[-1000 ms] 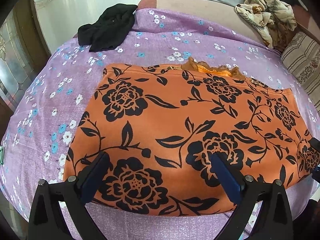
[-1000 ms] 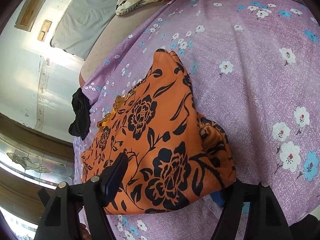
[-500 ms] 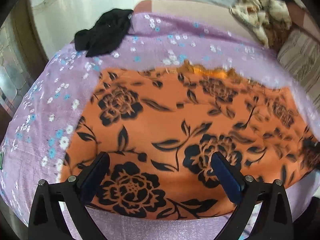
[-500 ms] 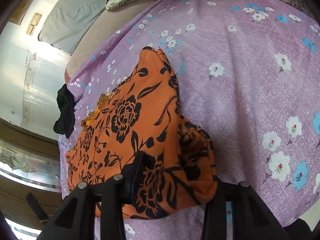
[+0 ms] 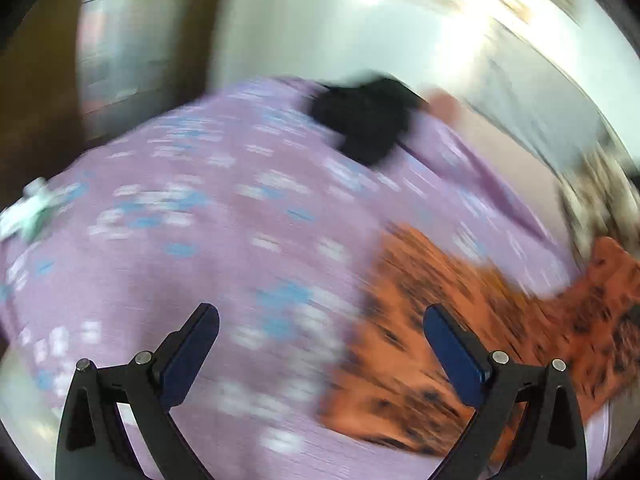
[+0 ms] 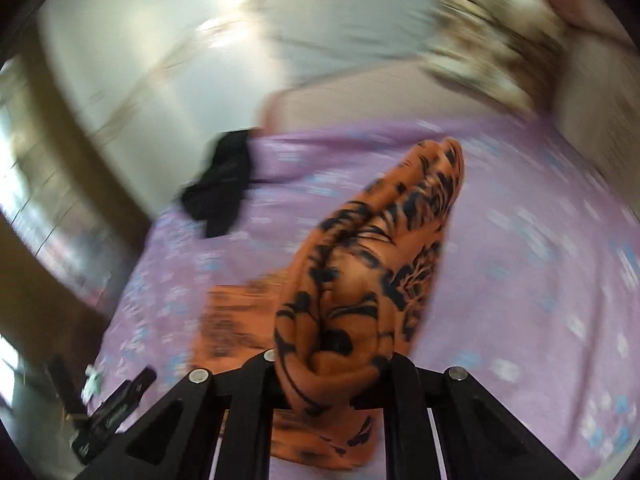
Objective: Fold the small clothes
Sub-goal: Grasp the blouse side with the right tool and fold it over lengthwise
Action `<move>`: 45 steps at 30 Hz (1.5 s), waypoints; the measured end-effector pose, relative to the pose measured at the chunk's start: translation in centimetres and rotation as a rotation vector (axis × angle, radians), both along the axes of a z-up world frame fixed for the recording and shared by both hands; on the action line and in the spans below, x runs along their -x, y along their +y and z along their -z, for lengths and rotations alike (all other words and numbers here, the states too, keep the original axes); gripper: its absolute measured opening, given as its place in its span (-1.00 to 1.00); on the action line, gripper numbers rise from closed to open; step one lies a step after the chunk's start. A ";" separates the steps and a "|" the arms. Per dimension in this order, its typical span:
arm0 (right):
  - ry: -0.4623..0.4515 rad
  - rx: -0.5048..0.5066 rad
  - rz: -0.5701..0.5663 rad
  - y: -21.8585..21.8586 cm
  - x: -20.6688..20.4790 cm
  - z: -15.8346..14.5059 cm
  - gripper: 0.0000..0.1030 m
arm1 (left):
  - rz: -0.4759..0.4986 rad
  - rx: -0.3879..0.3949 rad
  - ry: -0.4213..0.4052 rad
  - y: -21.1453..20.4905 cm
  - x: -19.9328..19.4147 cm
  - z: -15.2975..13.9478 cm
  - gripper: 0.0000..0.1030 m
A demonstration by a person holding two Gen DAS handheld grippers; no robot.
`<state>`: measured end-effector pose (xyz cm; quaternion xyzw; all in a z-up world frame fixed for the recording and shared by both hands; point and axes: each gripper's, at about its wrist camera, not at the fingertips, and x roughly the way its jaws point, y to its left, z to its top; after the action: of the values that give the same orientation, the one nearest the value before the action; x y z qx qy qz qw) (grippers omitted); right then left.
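An orange garment with black flowers (image 6: 380, 260) hangs bunched from my right gripper (image 6: 332, 360), lifted off the purple flowered bedsheet (image 6: 520, 260). Its jaws are closing, and the pads pinch the gathered cloth. The garment's far end still trails on the sheet. In the blurred left wrist view the same orange garment (image 5: 440, 320) lies at the right. My left gripper (image 5: 320, 312) stands open over bare sheet (image 5: 200, 220) with nothing between its fingers; its right finger overlaps the garment's edge.
A black piece of clothing (image 5: 368, 124) lies near the bed's far edge, also in the right wrist view as black clothing (image 6: 224, 184). A grey pillow (image 6: 340, 20) and a patterned blanket (image 6: 500, 40) sit at the head. Wooden frame and wall stand to the left.
My right gripper closed on the orange garment's right end and lifted it, bunching the cloth. My left gripper swung left off the garment and rolled; both views are now blurred.
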<state>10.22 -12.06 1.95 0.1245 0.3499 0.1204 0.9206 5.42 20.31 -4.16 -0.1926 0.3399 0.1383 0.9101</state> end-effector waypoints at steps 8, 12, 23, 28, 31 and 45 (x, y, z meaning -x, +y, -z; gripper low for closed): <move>0.310 0.205 -0.308 18.3 -2.9 14.7 -0.72 | -0.174 0.093 0.072 6.1 0.7 3.1 0.96; 0.250 0.173 -0.289 18.2 -2.1 12.1 -0.76 | -0.150 0.085 0.061 5.9 0.6 3.0 0.96; 0.260 0.091 -0.326 18.7 -1.8 13.9 -0.72 | -0.104 0.074 0.078 5.2 0.2 3.4 0.96; 0.261 0.022 -0.441 18.5 -0.1 12.6 0.48 | -0.063 0.091 0.054 4.7 0.2 3.2 0.96; 0.203 -0.020 -0.423 16.9 1.5 11.5 0.48 | 0.004 0.090 0.009 3.4 0.4 2.5 0.96; 0.144 -0.242 -0.182 2.1 3.4 11.5 0.48 | 0.352 0.152 0.215 -5.3 -1.9 4.2 -0.31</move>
<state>6.86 -9.94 -9.53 0.2107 0.4078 0.2352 0.8567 7.27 14.97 -8.38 -0.1826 0.4726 -0.0288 0.8617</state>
